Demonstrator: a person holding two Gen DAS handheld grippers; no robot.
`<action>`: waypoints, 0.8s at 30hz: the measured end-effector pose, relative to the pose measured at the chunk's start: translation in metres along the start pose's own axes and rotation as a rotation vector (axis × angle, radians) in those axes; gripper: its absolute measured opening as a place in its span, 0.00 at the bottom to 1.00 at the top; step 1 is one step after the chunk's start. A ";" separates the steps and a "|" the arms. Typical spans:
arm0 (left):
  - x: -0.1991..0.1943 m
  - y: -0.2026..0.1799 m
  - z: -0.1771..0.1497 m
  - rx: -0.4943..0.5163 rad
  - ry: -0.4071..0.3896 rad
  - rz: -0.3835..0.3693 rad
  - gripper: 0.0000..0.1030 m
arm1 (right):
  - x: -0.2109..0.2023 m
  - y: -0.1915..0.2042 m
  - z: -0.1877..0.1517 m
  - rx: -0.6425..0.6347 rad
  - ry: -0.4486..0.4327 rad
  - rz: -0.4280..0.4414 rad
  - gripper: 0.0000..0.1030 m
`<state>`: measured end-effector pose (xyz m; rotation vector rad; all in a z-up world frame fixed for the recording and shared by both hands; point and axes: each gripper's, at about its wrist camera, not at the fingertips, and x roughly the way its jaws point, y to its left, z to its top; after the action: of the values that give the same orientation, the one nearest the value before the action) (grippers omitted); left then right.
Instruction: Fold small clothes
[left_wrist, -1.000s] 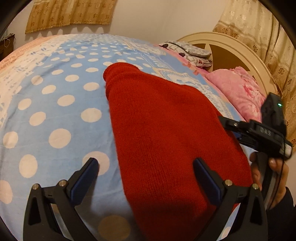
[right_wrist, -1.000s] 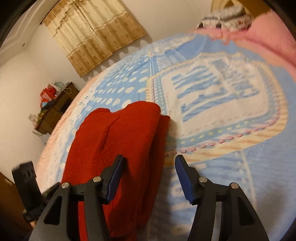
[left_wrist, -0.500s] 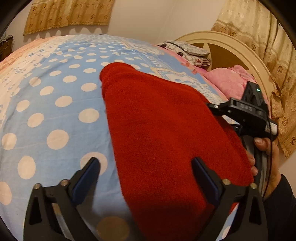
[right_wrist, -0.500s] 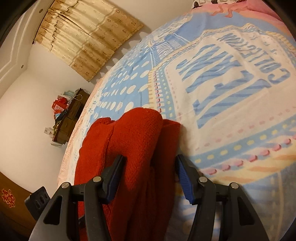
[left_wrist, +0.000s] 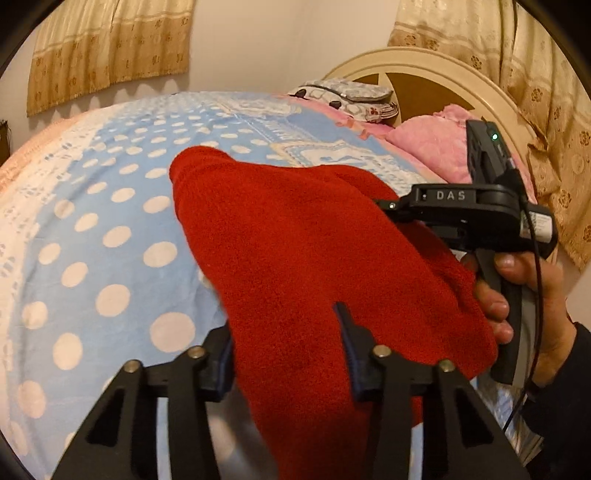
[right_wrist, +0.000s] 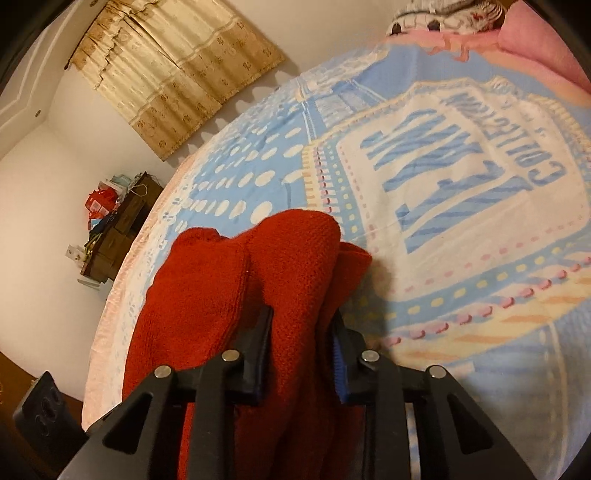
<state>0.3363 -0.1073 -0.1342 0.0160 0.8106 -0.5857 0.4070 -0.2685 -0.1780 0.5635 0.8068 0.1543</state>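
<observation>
Left wrist: red knit garment (left_wrist: 295, 258) on bed, both grippers' jaws just closed on it.

The sweater (left_wrist: 303, 258) is coarse red knit, matt and nubbly. The blanket (left_wrist: 110, 236) under it looks soft, fleecy cloth. The grippers (left_wrist: 286, 354) (right_wrist: 301, 343) are matt black plastic with shiny metal pins. The curtain (right_wrist: 177, 81) is thin woven cloth, the headboard (left_wrist: 443, 77) smooth and painted.
</observation>
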 end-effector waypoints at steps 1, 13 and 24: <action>-0.004 0.000 -0.001 0.003 0.001 0.001 0.42 | -0.005 0.003 -0.002 -0.004 -0.009 0.000 0.27; -0.071 0.008 -0.027 0.018 0.003 0.064 0.39 | -0.039 0.056 -0.041 -0.051 -0.023 0.095 0.25; -0.122 0.030 -0.056 -0.027 -0.034 0.131 0.39 | -0.034 0.114 -0.079 -0.112 0.016 0.170 0.25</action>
<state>0.2473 -0.0102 -0.0956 0.0348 0.7784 -0.4499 0.3357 -0.1507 -0.1395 0.5256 0.7609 0.3586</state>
